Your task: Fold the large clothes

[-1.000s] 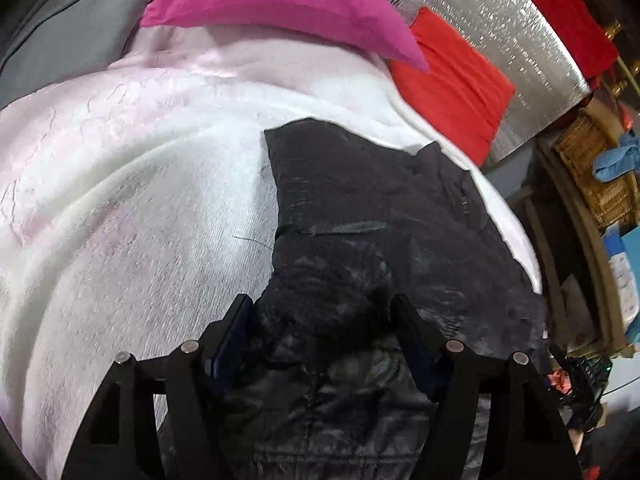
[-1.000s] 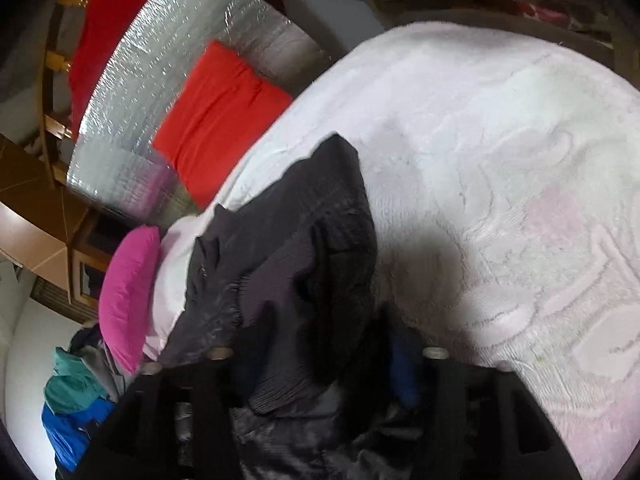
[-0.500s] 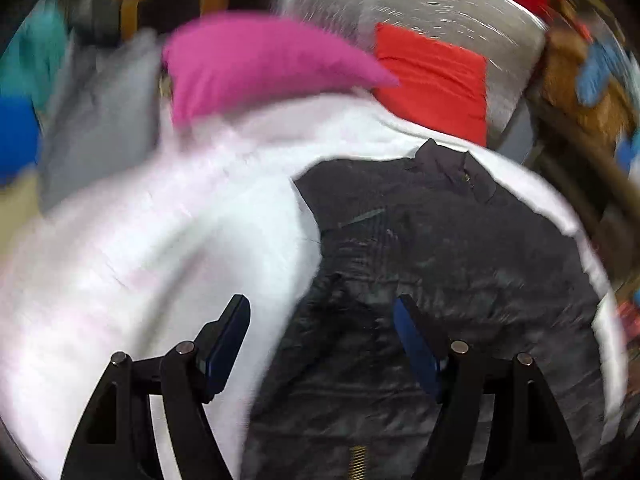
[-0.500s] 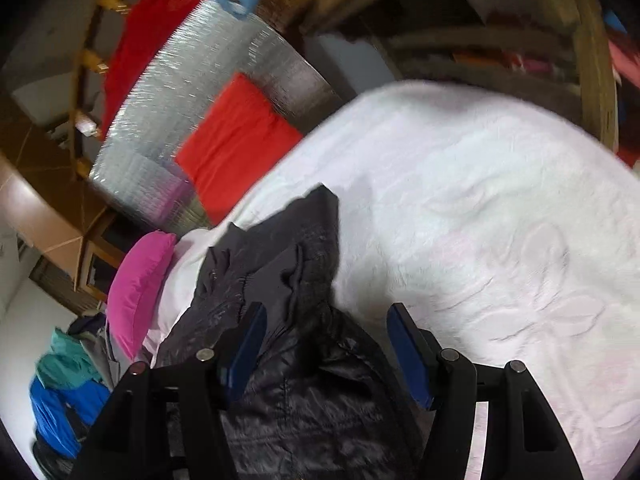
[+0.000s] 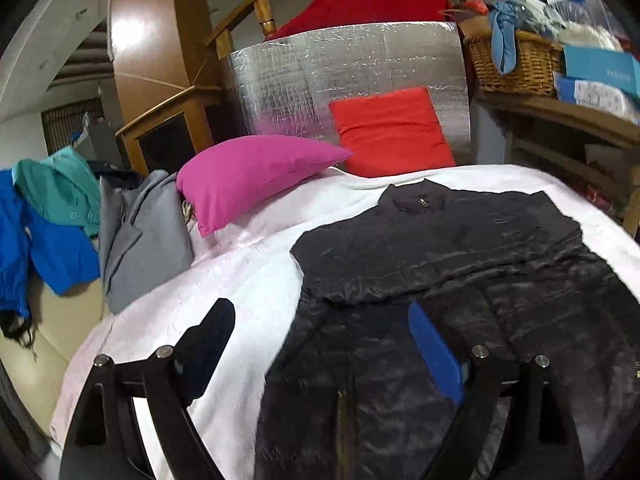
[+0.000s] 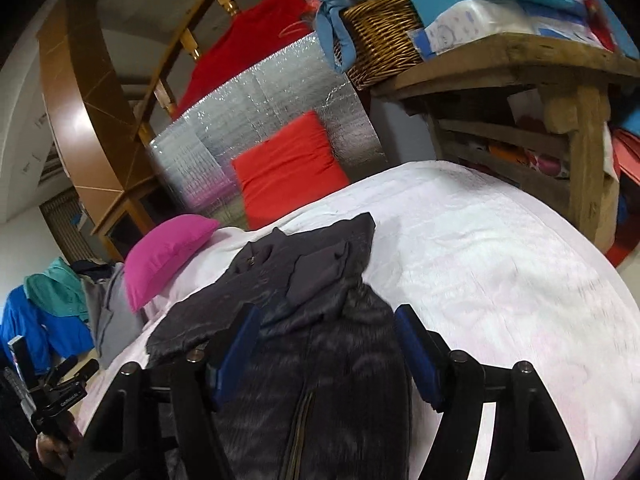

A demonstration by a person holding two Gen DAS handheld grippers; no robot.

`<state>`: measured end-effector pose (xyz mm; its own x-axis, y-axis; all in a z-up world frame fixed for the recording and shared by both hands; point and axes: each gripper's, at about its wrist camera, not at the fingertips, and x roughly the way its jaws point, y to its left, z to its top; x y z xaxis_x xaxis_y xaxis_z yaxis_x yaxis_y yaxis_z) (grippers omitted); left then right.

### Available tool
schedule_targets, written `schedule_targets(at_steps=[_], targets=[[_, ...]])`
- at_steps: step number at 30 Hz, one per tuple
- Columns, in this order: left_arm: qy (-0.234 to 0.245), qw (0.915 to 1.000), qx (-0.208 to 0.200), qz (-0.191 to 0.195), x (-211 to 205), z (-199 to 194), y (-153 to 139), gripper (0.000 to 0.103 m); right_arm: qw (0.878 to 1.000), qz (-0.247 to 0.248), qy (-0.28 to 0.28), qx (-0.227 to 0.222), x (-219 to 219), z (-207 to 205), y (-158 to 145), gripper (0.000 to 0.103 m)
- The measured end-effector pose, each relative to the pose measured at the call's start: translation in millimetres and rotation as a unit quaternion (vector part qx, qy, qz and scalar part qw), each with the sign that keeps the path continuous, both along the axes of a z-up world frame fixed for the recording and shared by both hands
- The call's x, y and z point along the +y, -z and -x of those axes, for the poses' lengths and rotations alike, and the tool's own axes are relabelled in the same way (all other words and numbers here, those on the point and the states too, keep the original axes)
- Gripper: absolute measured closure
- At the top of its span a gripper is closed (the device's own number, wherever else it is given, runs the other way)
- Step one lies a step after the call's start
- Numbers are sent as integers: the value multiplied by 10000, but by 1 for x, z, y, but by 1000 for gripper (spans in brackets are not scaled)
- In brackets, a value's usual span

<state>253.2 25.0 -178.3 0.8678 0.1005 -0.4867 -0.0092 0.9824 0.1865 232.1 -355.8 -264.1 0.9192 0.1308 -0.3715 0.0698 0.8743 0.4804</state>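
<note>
left wrist: black jacket lengthwise, collar toward red cushion.

A white bedspread is covering the bed beneath the jaws. Ahead of them, a silver foil panel is standing against a wooden stair railing, with a red cushion leaning on it. Ahead and right, a wicker basket is sitting on a rough wooden shelf.
</note>
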Motion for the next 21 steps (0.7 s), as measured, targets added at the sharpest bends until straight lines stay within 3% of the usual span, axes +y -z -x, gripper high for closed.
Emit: schedule_targets(at_steps=[7,21], targets=[[-186,9996,88,169,7,35,6,14,9997,-135,-89,-163,4,51,6,30],[-489,9986,195,96,36,73,9,14,9986,125,-513,-24,30,91,12,30]])
